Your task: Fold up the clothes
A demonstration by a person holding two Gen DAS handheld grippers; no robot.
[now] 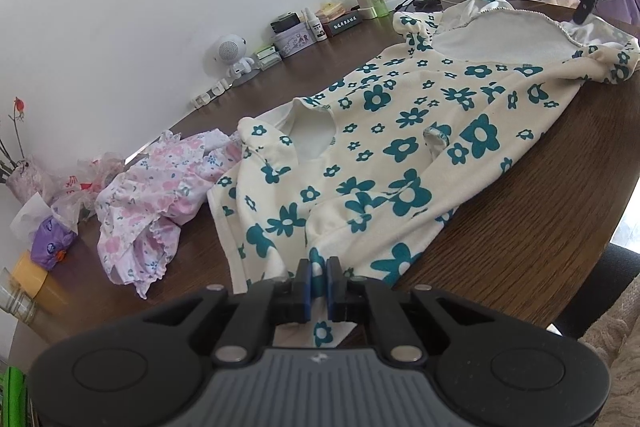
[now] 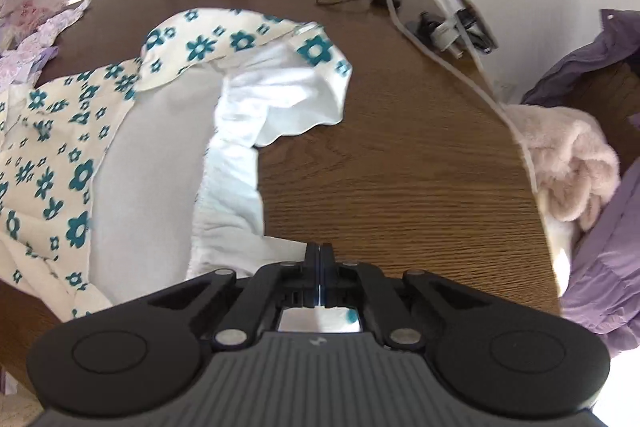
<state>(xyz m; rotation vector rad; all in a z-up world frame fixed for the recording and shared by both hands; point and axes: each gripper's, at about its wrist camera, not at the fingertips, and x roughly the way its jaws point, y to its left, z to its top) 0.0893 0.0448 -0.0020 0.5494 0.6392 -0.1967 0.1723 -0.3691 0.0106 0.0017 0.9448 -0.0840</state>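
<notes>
Black left gripper (image 1: 319, 281): jaws pinched nearly closed on a fold of the cream dress with teal flowers (image 1: 400, 147), at the cloth edge nearest the camera. Black right gripper (image 2: 319, 267): jaws fully together; in its own view the tips sit at the dress's white lining hem (image 2: 236, 187), and white cloth with a teal spot shows in the gap behind the pads, so it looks clamped on that hem. In the left view the right gripper (image 1: 582, 17) touches the far white edge.

Dress lies spread across the dark wood counter (image 2: 400, 167), lining side exposed at the far end. Pink floral garment (image 1: 152, 203) crumpled just beside the dress's left edge. Small white robot figure (image 1: 232, 55), bottles and boxes line the wall. Fluffy pink fabric (image 2: 568, 163) and purple jacket (image 2: 600, 267) at the counter's right rim.
</notes>
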